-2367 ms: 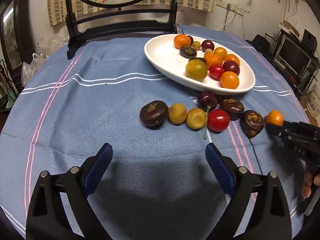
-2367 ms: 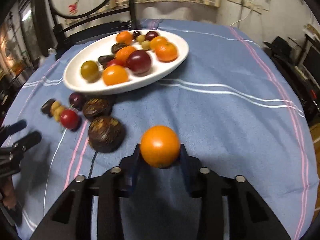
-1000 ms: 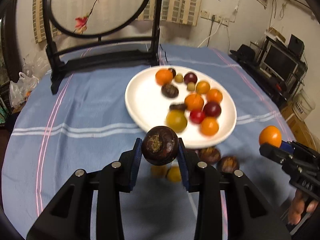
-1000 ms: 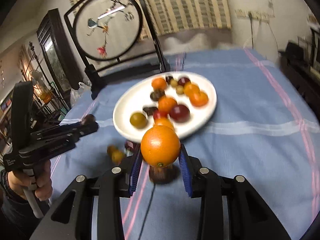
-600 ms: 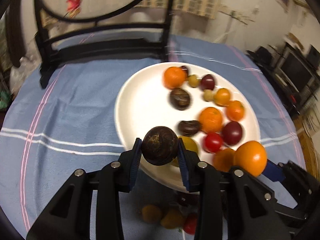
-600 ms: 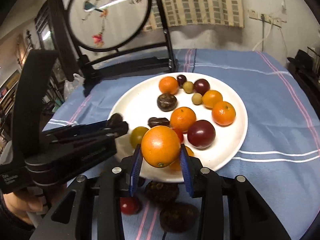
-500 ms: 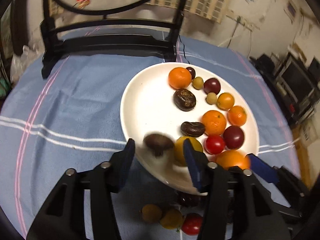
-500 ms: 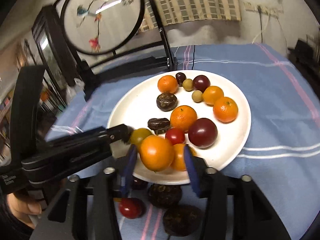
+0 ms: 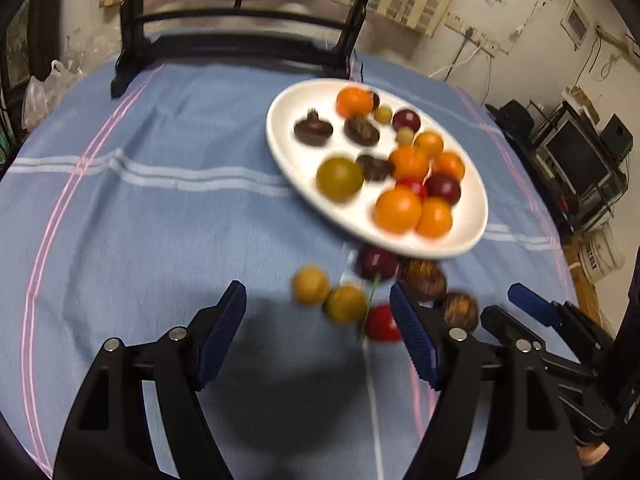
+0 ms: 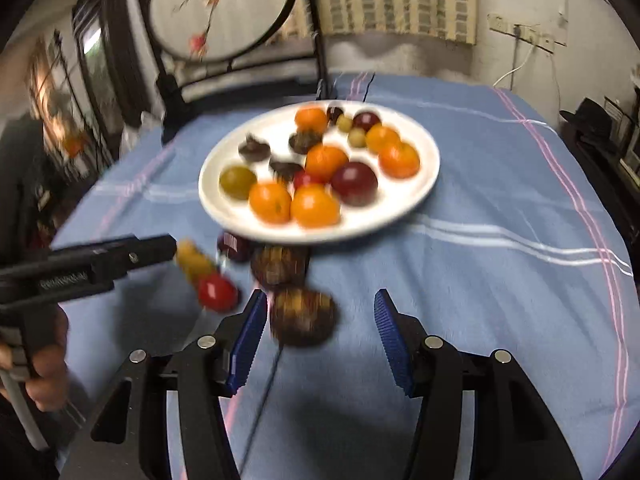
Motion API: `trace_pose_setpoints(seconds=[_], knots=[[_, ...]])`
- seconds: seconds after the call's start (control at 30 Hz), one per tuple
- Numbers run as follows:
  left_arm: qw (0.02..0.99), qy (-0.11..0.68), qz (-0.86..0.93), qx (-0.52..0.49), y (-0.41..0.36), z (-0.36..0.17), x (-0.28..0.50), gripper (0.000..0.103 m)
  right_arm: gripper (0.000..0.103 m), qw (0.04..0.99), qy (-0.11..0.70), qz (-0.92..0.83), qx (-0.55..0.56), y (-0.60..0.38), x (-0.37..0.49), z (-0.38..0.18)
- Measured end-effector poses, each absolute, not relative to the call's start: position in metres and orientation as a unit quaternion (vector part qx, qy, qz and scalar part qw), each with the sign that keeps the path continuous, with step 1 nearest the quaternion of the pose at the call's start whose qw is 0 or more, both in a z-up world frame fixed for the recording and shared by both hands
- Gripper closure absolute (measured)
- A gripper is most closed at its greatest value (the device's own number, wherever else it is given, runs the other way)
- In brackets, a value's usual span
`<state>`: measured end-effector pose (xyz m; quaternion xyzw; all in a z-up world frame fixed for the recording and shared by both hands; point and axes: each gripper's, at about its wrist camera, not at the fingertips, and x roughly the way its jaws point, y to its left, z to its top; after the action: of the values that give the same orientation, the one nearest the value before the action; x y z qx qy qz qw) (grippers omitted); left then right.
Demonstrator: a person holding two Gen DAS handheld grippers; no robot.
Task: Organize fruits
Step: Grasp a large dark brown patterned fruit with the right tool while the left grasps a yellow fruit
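A white oval plate (image 9: 288, 152) (image 10: 424, 184) on the blue tablecloth holds several oranges, dark plums, brown fruits and small tomatoes. Loose fruit lies in front of it: two yellow fruits (image 9: 310, 284), a red tomato (image 9: 380, 322) (image 10: 216, 292), a dark cherry (image 9: 376, 262) and two brown fruits (image 10: 302, 316). My left gripper (image 9: 320, 336) is open and empty above the cloth, just left of the loose fruit. My right gripper (image 10: 318, 328) is open and empty, with one brown fruit close to its left finger. Both views are motion-blurred.
A black wooden stand with a round embroidered screen (image 10: 220, 8) stands at the table's far edge. The left gripper also shows in the right wrist view (image 10: 104, 260). Electronics and cables (image 9: 576, 152) sit beyond the table's right side.
Both grippers have opened and pulled back from the plate. The dark brown fruit and the orange they held now lie on the plate.
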<state>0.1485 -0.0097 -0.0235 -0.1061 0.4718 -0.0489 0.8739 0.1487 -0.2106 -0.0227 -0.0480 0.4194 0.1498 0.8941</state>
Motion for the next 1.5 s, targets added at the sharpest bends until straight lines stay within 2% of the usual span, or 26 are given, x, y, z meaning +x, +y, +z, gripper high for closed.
trace_pose_setpoints(seconds=[0.17, 0.6, 0.67, 0.93, 1.17, 1.23, 1.3, 1.5], knots=[[0.883, 0.461, -0.029, -0.078, -0.008, -0.035, 0.129, 0.024, 0.047, 0.889, 0.43, 0.142, -0.07, -0.206, 0.143, -0.036], [0.897, 0.44, -0.023, -0.033, -0.01, -0.045, 0.126, 0.021, 0.047, 0.881, 0.444, 0.124, -0.11, -0.176, 0.16, -0.057], [0.896, 0.443, -0.024, -0.034, -0.01, -0.047, 0.127, 0.021, 0.058, 0.884, 0.439, 0.12, -0.106, -0.178, 0.16, -0.056], [0.893, 0.449, -0.029, -0.015, -0.018, -0.055, 0.128, 0.021, 0.058, 0.883, 0.449, 0.133, -0.028, -0.209, 0.156, -0.048], [0.884, 0.466, -0.029, -0.018, -0.016, -0.058, 0.133, 0.021, 0.058, 0.881, 0.452, 0.14, -0.019, -0.215, 0.154, -0.048], [0.882, 0.47, -0.027, -0.014, -0.014, -0.06, 0.135, 0.024, 0.058, 0.881, 0.45, 0.148, -0.02, -0.214, 0.151, -0.046], [0.885, 0.465, -0.02, 0.013, -0.014, -0.06, 0.137, 0.038, 0.058, 0.881, 0.447, 0.153, -0.023, -0.212, 0.149, -0.044], [0.892, 0.448, -0.021, 0.054, -0.02, -0.06, 0.151, 0.041, 0.058, 0.88, 0.443, 0.169, -0.035, -0.204, 0.144, -0.041]])
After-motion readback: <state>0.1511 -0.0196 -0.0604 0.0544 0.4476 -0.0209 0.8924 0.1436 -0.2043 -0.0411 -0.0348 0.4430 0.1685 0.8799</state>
